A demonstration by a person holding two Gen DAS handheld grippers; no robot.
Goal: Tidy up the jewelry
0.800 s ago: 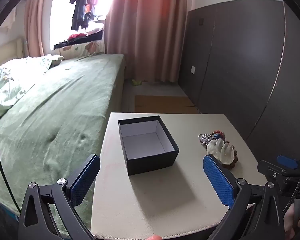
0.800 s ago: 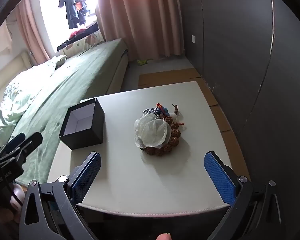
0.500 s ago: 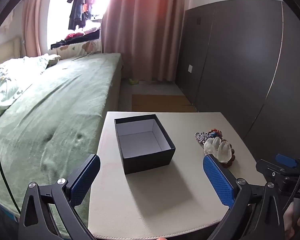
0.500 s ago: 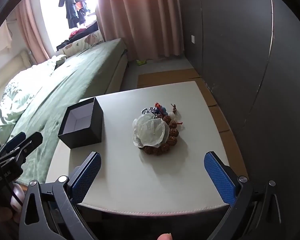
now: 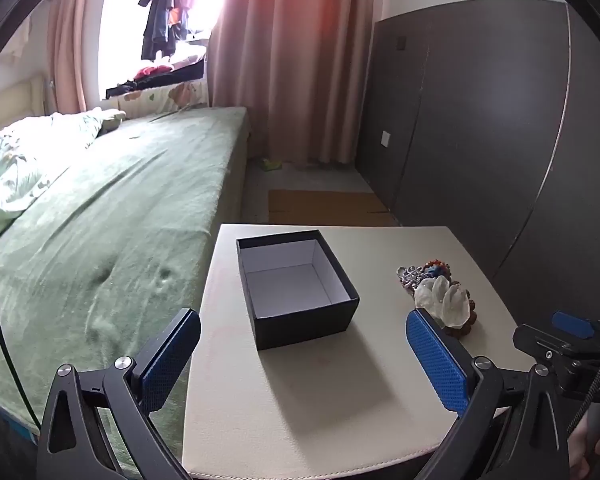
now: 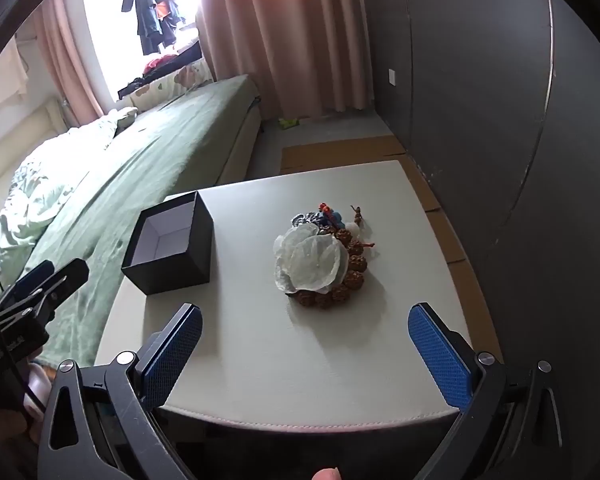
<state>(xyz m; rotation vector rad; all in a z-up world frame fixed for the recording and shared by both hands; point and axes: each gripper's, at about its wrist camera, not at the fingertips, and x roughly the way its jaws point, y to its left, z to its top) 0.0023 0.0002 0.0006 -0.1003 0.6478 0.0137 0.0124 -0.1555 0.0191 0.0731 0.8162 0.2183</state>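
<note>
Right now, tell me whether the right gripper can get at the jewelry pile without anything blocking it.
Probably yes. The right gripper is open and faces the jewelry pile across bare table. The black box stands off to the left, apart from the pile, so the way looks free.

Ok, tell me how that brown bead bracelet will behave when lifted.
The brown wooden-bead bracelet looks strung, so probably floppy, sagging from a pinch. The translucent white petal-shaped ornament sits on it and may slide off. Round beads could slip.
</note>
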